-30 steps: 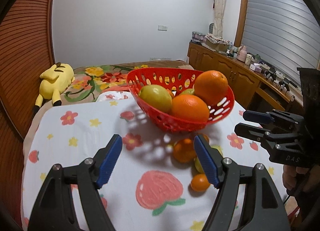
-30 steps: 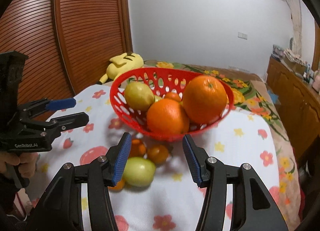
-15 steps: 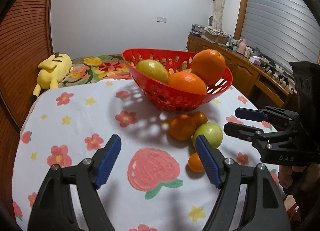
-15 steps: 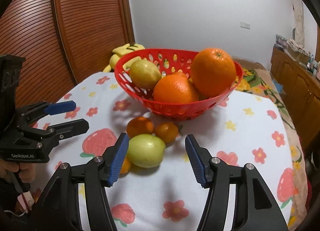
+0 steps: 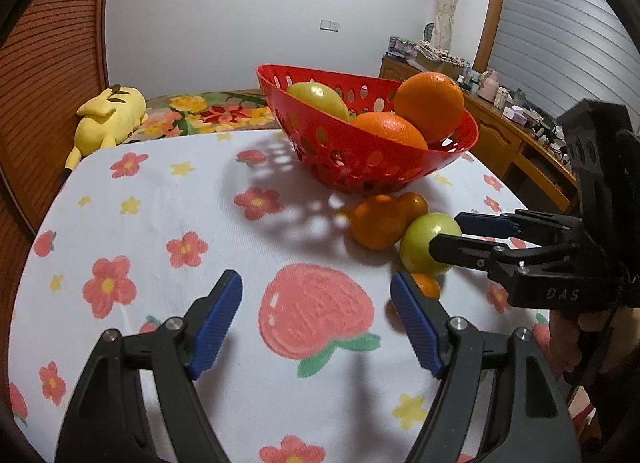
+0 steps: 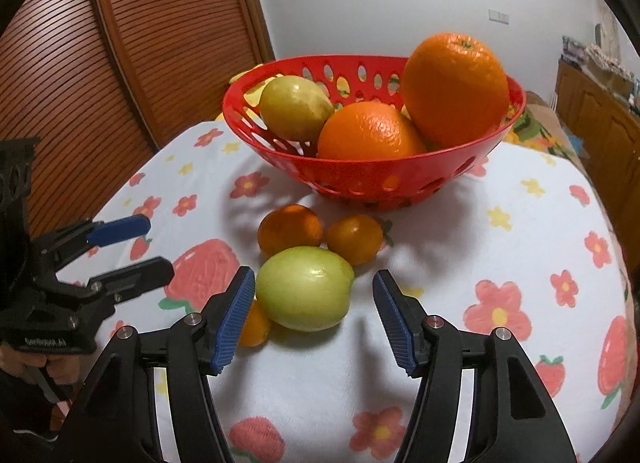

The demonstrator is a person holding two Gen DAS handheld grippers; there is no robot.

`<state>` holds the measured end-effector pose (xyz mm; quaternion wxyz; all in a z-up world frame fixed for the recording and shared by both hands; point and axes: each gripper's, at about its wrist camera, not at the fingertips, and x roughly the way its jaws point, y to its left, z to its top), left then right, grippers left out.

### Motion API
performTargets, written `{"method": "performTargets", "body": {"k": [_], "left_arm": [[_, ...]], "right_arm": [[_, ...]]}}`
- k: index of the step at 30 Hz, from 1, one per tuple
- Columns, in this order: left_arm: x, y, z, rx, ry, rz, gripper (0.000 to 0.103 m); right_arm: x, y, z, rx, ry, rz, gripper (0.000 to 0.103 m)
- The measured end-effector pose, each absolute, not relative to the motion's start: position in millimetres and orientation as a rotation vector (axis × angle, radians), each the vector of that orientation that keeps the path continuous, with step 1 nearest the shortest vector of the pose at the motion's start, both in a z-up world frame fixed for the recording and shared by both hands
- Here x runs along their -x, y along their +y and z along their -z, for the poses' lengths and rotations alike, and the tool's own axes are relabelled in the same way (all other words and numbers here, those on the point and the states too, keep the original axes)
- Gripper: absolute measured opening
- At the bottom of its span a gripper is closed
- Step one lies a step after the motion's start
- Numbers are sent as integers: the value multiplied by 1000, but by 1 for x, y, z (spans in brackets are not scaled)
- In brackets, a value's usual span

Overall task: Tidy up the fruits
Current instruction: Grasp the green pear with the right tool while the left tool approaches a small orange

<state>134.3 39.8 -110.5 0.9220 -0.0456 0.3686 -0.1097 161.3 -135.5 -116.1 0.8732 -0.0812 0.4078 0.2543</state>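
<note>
While the green fruit (image 6: pixel 305 289) lies low-centre on the desk (image 6: pixel 460 271), before the red basket (image 6: pixel 372 179), the right tool (image 6: pixel 314 317) brackets it, jaws just widening, untouching; the left tool (image 5: pixel 316 323) gapes, empty.

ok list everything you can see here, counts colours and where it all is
basket: one, red with holes, on the table's far side
oranges: two, orange, in the basket
pear-like fruit: one, yellow-green, in the basket
green fruit: one, pale green, on the cloth before the basket
small oranges: three, orange, around the green fruit
tablecloth: one, white with flower and strawberry prints, covers the table
plush toy: one, yellow, behind the table
cabinet: one, brown wood, cluttered top, along the wall
left gripper: black, blue pads, jaws open over bare cloth
right gripper: black, blue pads, jaws just opening, around the green fruit
</note>
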Motion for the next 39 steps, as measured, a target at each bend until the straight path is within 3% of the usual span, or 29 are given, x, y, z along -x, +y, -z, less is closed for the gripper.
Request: {"method": "performTargets", "body": {"k": [39], "left_arm": [[-152, -18, 126, 12, 855, 344, 76]], "right_arm": [[-146, -187, 122, 140, 825, -459, 59]]}}
